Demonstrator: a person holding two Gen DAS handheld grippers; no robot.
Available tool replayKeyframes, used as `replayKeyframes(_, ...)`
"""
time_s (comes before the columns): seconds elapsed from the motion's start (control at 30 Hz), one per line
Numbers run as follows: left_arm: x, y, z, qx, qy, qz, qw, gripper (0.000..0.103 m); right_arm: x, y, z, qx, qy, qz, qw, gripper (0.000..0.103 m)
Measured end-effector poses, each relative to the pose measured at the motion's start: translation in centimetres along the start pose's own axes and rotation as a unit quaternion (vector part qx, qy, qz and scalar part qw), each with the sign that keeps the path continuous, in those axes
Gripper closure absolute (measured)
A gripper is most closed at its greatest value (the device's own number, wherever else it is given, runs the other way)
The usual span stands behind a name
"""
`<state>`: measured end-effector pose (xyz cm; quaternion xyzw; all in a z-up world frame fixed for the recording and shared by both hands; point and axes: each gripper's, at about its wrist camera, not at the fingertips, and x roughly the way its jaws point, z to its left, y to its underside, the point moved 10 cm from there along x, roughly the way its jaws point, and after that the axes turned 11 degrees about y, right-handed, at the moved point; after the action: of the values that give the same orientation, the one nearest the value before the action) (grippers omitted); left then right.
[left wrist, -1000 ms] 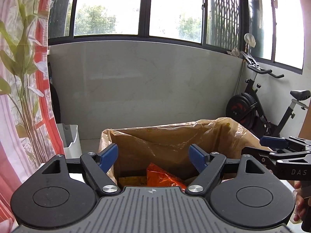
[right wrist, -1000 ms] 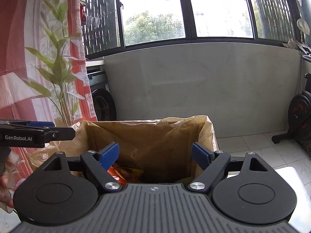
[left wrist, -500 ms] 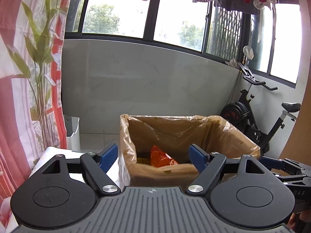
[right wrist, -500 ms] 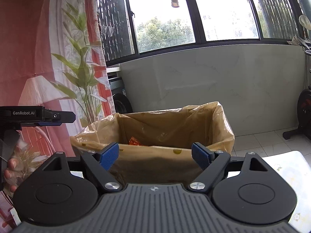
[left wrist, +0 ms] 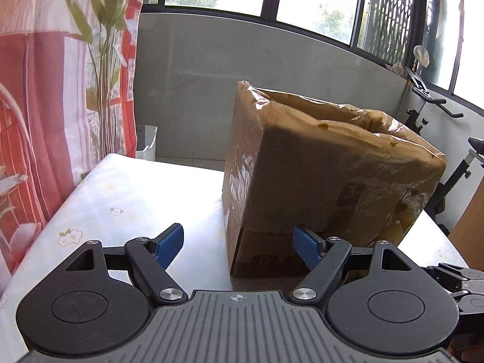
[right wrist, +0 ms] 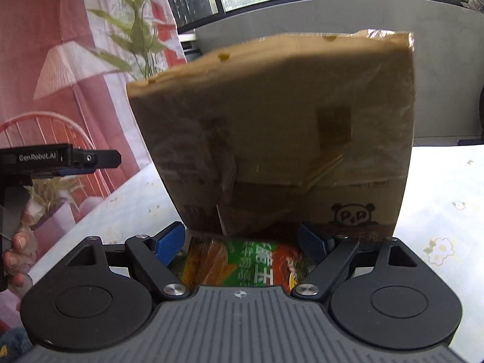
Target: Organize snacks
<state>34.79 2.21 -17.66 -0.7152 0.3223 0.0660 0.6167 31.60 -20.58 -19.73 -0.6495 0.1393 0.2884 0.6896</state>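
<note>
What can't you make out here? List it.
- Inside of the box: both views look from below its rim.
- Snack packet, right wrist view: box above and right gripper cover its edges.
- Exercise bike, left wrist view: cut by frame edge.

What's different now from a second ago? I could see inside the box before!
Both grippers dropped from above the box to table level, so its inside, with the orange packet, is out of sight. The left gripper faces the box's corner; the right gripper now has a green snack packet lying between its open jaws, not gripped. Nothing was picked up. Box and table stayed put.
</note>
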Motion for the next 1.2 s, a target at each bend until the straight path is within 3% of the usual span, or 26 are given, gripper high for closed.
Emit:
replayKeyframes(0.13,-0.1,1.3,-0.2,-0.001,-0.002,0.008,1.0,0.022,1.6,2.0,-0.9,0.009,0.016,0.033,0.999,0.018)
replayKeyframes(0.23,0.2,2.1,0.0,-0.008,-0.001,0.017,0.9998,0.022,2.3,3.4,-0.4,0.015,-0.012,0.051,0.999,0.013)
replayKeyframes(0.57,0.2,4.7,0.7,-0.033,-0.013,0.036,0.9987,0.022,2.3,4.4,0.4,-0.02,-0.012,0.022,0.999,0.009)
replayKeyframes(0.63,0.2,5.3,1.0,-0.043,-0.016,0.041,0.9981,0.022,1.9,4.5,0.8,-0.037,-0.016,0.012,0.999,0.012)
replayKeyframes(0.67,0.1,5.6,1.1,-0.048,-0.018,0.043,0.9977,0.022,1.6,4.5,0.9,-0.043,-0.021,0.006,0.999,0.02)
replayKeyframes(0.8,0.0,6.5,1.2,-0.058,-0.02,0.05,0.9968,0.022,1.2,4.7,1.6,-0.068,-0.023,-0.005,0.997,0.025)
replayKeyframes(0.93,0.1,7.3,1.1,-0.058,-0.022,0.058,0.9964,0.023,0.6,4.7,0.9,-0.047,-0.022,-0.005,0.999,0.028)
replayKeyframes(1.03,0.2,7.7,0.8,-0.053,-0.021,0.064,0.9963,0.023,-0.4,4.4,-0.8,-0.008,-0.012,-0.028,1.0,0.028)
replayKeyframes(1.2,1.1,8.2,0.7,-0.045,-0.018,0.076,0.9959,0.023,-1.4,3.8,-4.0,0.027,0.04,-0.06,0.997,0.028)
